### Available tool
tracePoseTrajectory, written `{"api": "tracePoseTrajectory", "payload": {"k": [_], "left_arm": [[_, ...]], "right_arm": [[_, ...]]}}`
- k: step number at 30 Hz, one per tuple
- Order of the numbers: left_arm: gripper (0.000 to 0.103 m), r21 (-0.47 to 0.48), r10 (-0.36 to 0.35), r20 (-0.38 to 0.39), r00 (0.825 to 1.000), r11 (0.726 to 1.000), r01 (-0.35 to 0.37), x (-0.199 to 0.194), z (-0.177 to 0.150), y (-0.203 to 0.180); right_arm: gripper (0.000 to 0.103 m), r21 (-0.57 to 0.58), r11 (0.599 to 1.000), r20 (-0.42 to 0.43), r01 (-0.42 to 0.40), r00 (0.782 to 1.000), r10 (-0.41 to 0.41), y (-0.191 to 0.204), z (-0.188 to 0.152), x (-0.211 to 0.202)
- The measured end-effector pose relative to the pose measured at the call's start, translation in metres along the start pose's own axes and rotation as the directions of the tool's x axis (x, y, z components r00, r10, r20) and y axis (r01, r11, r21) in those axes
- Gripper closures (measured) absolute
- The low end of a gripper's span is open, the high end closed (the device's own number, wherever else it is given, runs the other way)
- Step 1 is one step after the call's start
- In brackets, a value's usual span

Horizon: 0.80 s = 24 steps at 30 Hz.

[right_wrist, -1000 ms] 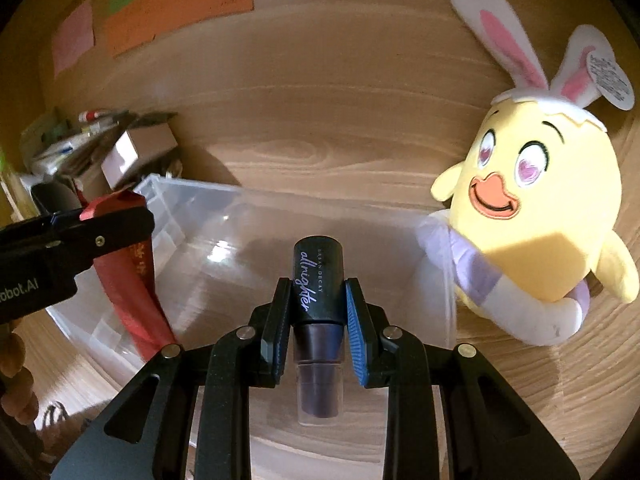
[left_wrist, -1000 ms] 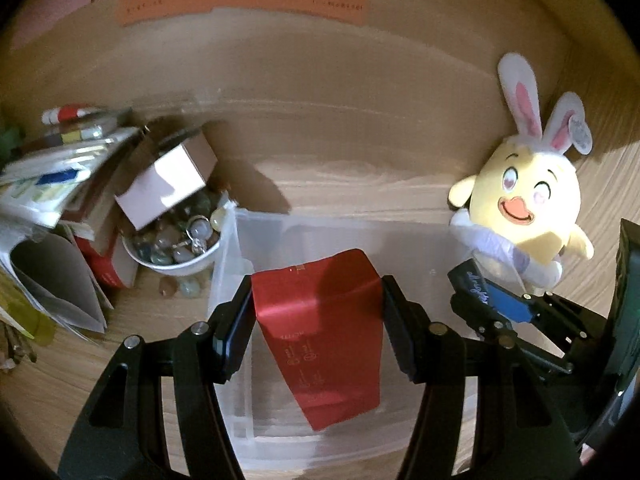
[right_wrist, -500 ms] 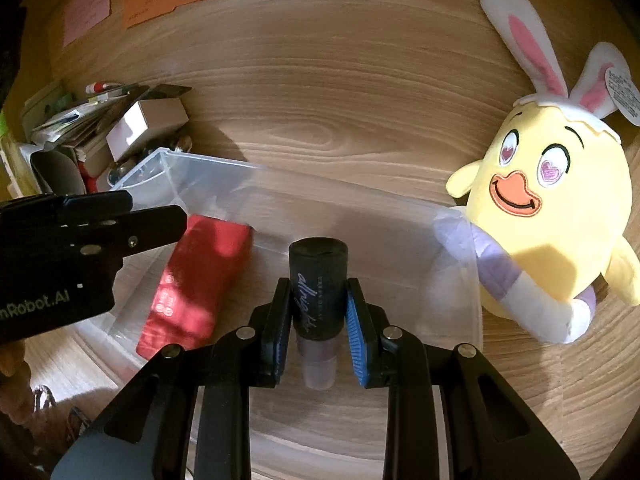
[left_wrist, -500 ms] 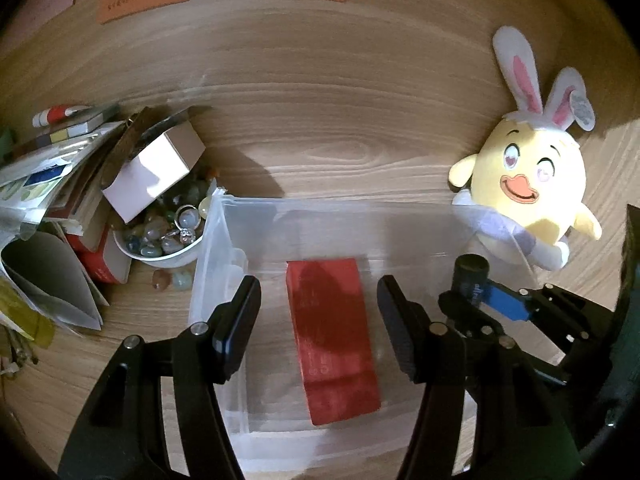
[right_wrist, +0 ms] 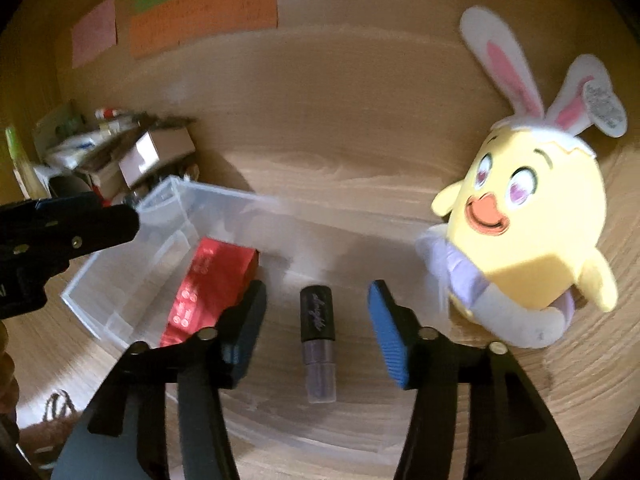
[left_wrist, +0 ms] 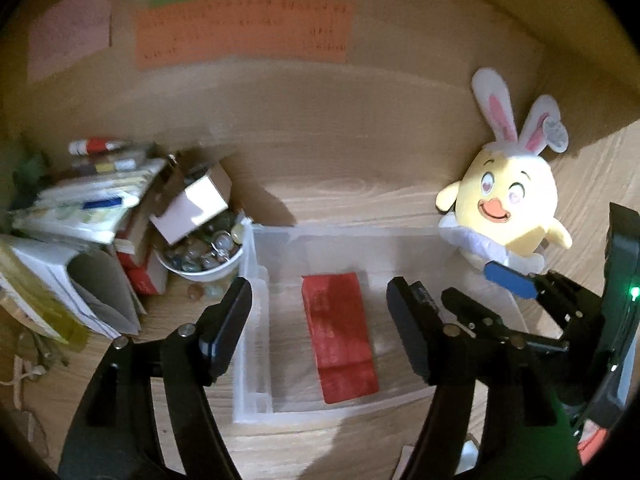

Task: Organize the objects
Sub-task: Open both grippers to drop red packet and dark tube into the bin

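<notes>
A clear plastic bin [left_wrist: 256, 264] [right_wrist: 168, 200] sits on the wooden desk. A flat red packet [left_wrist: 340, 332] [right_wrist: 208, 284] lies on its floor. A small bottle with a black cap [right_wrist: 318, 340] lies in the bin to the right of the packet. My left gripper [left_wrist: 320, 320] is open and empty above the packet. My right gripper [right_wrist: 316, 332] is open and empty, with the bottle lying between its fingers. In the left wrist view the right gripper [left_wrist: 472, 300] hangs over the bin's right side.
A yellow chick plush with rabbit ears [left_wrist: 508, 212] [right_wrist: 528, 232] stands right of the bin. A white bowl of stones [left_wrist: 204, 256], a small cardboard box [left_wrist: 192, 208] and stacked books and papers [left_wrist: 76, 220] crowd the left. Coloured notes [left_wrist: 240, 28] hang on the back wall.
My left gripper let go of the red packet, which now lies flat in the bin. My right gripper opened and released the bottle into the bin. Both grippers pulled back.
</notes>
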<state>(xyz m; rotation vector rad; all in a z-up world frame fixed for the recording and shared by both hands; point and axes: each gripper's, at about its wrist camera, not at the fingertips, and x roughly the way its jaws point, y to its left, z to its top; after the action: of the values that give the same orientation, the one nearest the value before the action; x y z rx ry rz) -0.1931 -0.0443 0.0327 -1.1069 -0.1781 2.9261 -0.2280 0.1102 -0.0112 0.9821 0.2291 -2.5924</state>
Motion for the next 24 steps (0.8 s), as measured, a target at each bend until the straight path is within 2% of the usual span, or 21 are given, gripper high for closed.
{"api": "tracePoseTrajectory", "payload": {"k": [2,6,7,10,12,18,24], "left_arm": [[0.027,0.012,0.005,0.022,1.000,1.000,-0.005,-0.011,0.001,0.000],[0.008,0.036,0.013,0.077,0.997,0.999,-0.015,-0.037,-0.001,-0.003],[0.007,0.043,0.018,0.090,0.996,0.999,-0.022,-0.042,-0.002,-0.004],[0.005,0.082,0.038,0.123,0.992,0.995,-0.048,-0.057,-0.007,-0.010],[0.004,0.107,0.043,0.137,0.990,0.993,-0.058,-0.065,-0.013,-0.014],[0.003,0.112,-0.010,0.095,0.995,0.994,-0.001,-0.075,-0.033,-0.016],[0.003,0.101,-0.010,0.069,0.998,0.995,0.003,-0.083,-0.054,-0.009]], "right_arm": [[0.043,0.003,1.000,0.019,0.000,1.000,0.000,-0.001,0.002,-0.009],[0.035,-0.007,1.000,0.064,0.000,0.998,0.000,0.000,0.004,-0.034],[0.032,-0.010,1.000,0.071,-0.001,0.997,0.002,0.000,0.003,-0.039],[0.025,-0.022,1.000,0.094,-0.004,0.996,0.006,0.002,-0.001,-0.054],[0.024,-0.029,1.000,0.108,-0.010,0.994,0.013,0.005,-0.005,-0.064],[0.022,-0.032,0.999,0.126,-0.024,0.992,0.028,0.007,-0.022,-0.088],[0.019,-0.045,0.999,0.135,-0.028,0.990,0.033,0.008,-0.042,-0.108]]}}
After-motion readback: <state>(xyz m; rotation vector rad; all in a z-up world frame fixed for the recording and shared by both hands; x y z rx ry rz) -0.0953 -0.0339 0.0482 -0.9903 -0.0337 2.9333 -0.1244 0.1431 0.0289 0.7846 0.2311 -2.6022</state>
